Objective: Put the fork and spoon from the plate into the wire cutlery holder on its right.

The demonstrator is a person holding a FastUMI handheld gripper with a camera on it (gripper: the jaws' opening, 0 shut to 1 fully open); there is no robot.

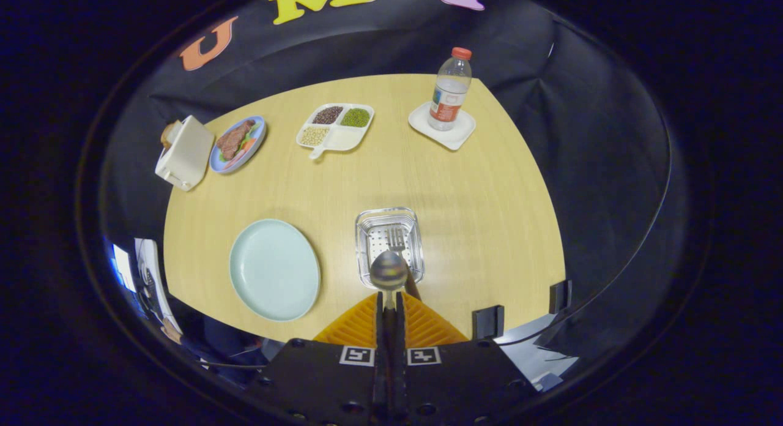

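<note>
My gripper (pixel 389 298) is shut on the handle of a metal spoon (pixel 388 270), whose round bowl sticks up just ahead of the fingers. The spoon hangs over the near rim of the metal cutlery holder (pixel 416 230), a square perforated basket on the wooden table. A fork (pixel 397 239) stands inside the holder, its tines showing just beyond the spoon's bowl. To the left of the holder lies a pale green plate (pixel 274 269) with nothing on it.
Far across the table sit a divided white dish of beans (pixel 336 127), a blue plate of food (pixel 238 144), a white toaster (pixel 184 153) and a water bottle (pixel 449 90) on a white coaster. Bare wood lies between them and the holder.
</note>
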